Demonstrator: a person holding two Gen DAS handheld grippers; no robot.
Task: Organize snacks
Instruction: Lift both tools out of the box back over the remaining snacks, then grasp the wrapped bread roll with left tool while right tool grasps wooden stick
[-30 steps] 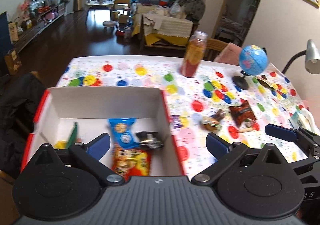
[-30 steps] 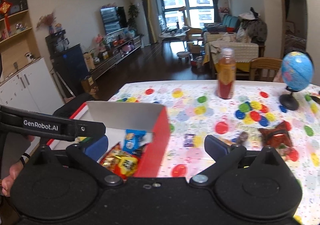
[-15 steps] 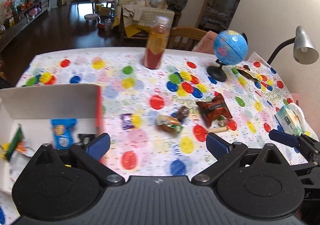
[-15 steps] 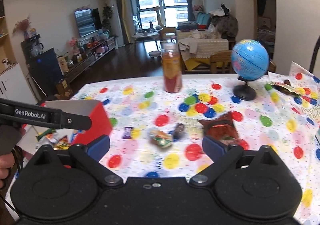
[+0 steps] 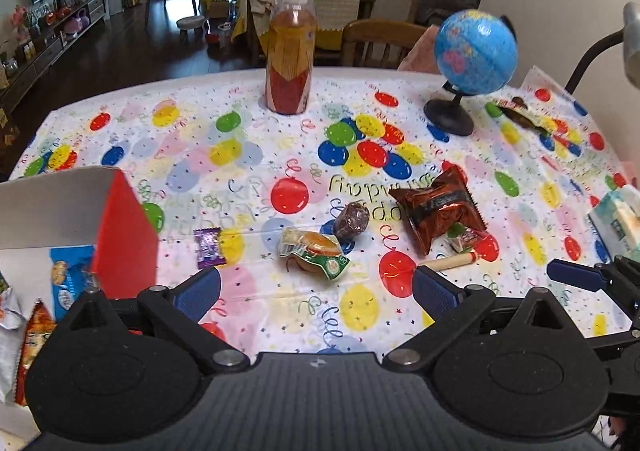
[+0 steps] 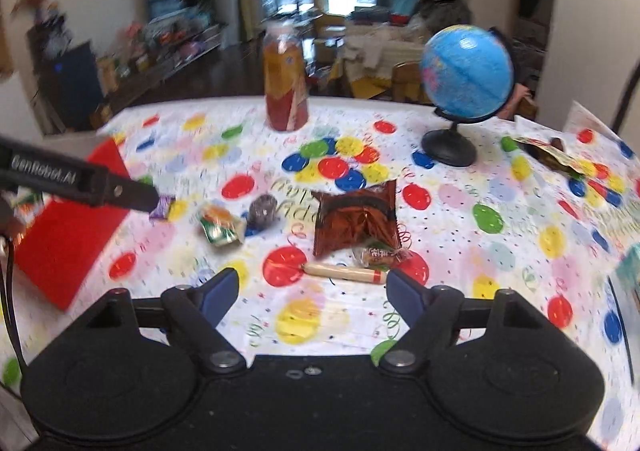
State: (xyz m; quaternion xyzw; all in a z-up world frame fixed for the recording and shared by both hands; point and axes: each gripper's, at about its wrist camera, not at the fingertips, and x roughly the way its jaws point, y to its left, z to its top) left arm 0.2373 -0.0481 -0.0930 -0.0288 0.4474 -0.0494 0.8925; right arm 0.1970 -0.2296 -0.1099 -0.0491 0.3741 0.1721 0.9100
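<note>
**Snacks scattered mid-table, box at the left edge**

Snacks lie loose near the middle of the balloon-print tablecloth [image 5: 248, 123]: a small purple candy [image 5: 209, 247], a green-and-orange wrapped snack [image 5: 316, 251], a dark round wrapped sweet [image 5: 352, 219], a crinkled brown foil packet [image 5: 438, 207], a small red-and-white wrapped candy [image 5: 466, 239] touching the packet's near corner, and a pale sausage stick [image 5: 454, 261] just in front of it. At the table's left edge stands a red-sided cardboard box [image 5: 124, 235], cut off by the picture; inside, a blue packet [image 5: 68, 275] and an orange packet [image 5: 36, 335] show only in part.

Left gripper [image 5: 316, 293] hangs over the table's near edge, blue-padded fingers spread wide, nothing between them. Right gripper [image 6: 312, 291] is likewise spread wide and empty, just before the sausage stick. That view is blurred, so wrapper print is unreadable.

Toward the far edge stands a bottle of orange-red drink [image 5: 290, 59], and at the far right a blue globe [image 5: 474, 51] on a black stand. A flat dark wrapper [image 5: 520, 113] lies near the far right corner. A tissue pack [image 5: 618, 219] at the right edge is cropped.
</note>
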